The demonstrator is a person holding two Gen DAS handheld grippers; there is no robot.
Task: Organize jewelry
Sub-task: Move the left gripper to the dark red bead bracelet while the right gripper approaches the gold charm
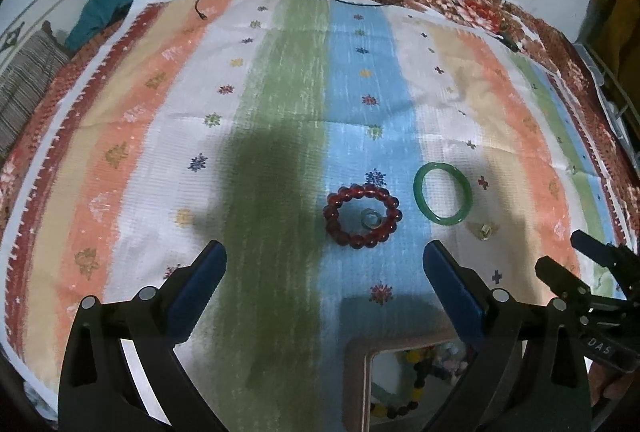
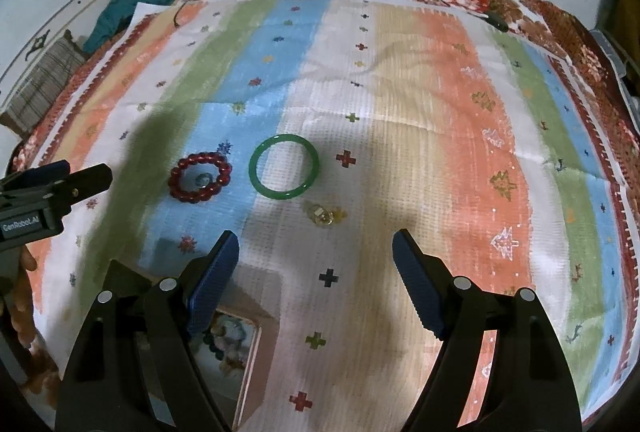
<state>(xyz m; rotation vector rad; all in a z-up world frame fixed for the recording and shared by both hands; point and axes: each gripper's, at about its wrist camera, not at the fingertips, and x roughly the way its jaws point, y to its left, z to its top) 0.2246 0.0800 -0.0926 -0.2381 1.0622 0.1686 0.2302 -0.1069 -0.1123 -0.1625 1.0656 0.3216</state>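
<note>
Two wrist views over a striped, flower-printed cloth [image 1: 280, 91] spread on a bed. We take the wooden jewelry box [image 1: 360, 372] at the near edge as our landmark; it stands open, with mixed beads [image 1: 416, 380] visible inside, which we judge marks it as the destination for the loose pieces.

Beyond the box, on the blue stripe, lies a red bead bracelet [image 1: 362, 218], flat, with a small pale ring [image 1: 370, 220] resting inside its loop. Just beside the bracelet, on the side away from the green stripe, lies a green bangle [image 2: 284, 166], apart from it. Nearer the box than the bangle sits a small yellowish trinket [image 2: 322, 216], too blurred to name further. The pieces lie flat and apart from one another, which we judge leaves each free to be picked up singly.

The left gripper [image 1: 324, 268] hangs above the cloth, pointed steeply down, jaws spread wide, nothing between them; the bracelet lies just ahead of its fingertips. The right gripper [image 2: 316, 256] is likewise spread and empty, touching nothing, with the trinket and bangle ahead of it. We judge both are approaching for a first pick.
</note>
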